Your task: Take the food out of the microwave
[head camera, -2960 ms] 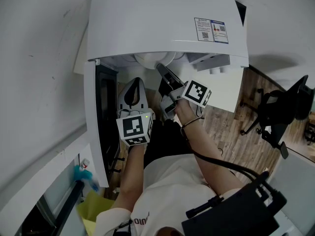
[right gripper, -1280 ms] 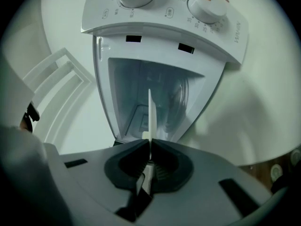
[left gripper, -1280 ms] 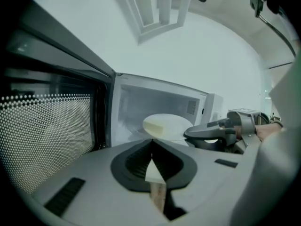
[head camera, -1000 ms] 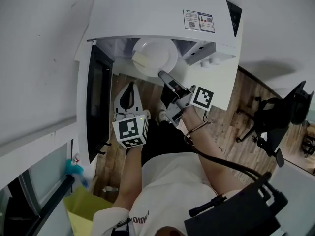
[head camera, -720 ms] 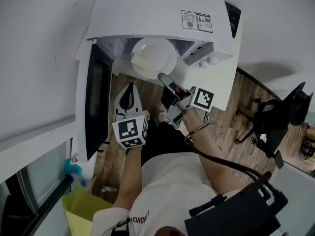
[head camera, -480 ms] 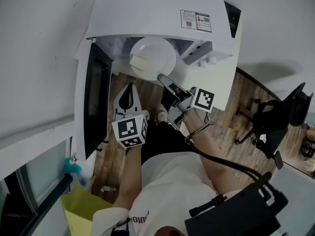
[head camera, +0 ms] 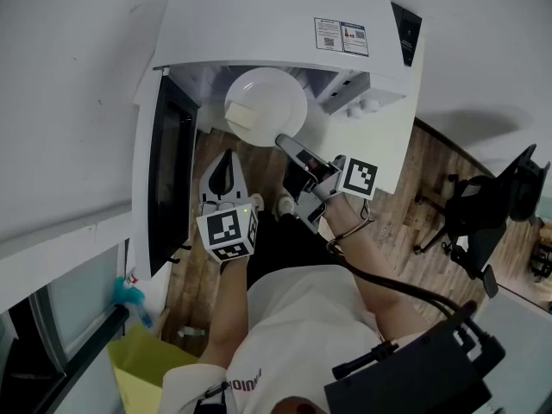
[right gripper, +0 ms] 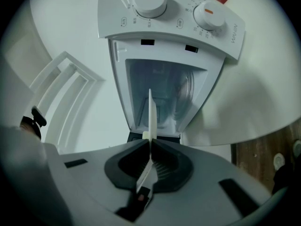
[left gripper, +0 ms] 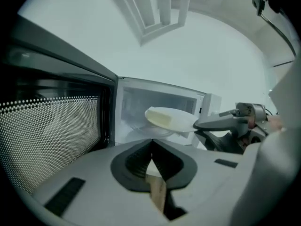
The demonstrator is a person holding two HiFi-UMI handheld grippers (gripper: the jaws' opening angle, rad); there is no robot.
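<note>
One plate (head camera: 266, 102) pinched in right claw (head camera: 280, 139), seemingly further out of microwave (head camera: 276, 15); left claw (head camera: 226, 155) closed.

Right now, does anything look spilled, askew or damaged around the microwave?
Nothing spilled or damaged. One oddity: the right claw pinches the plate by its rim alone, with the food on the far side, so the plate hangs unsupported in front of the open microwave.

Print on microwave (head camera: 259, 24) label (head camera: 341, 37) illegibly small
</note>
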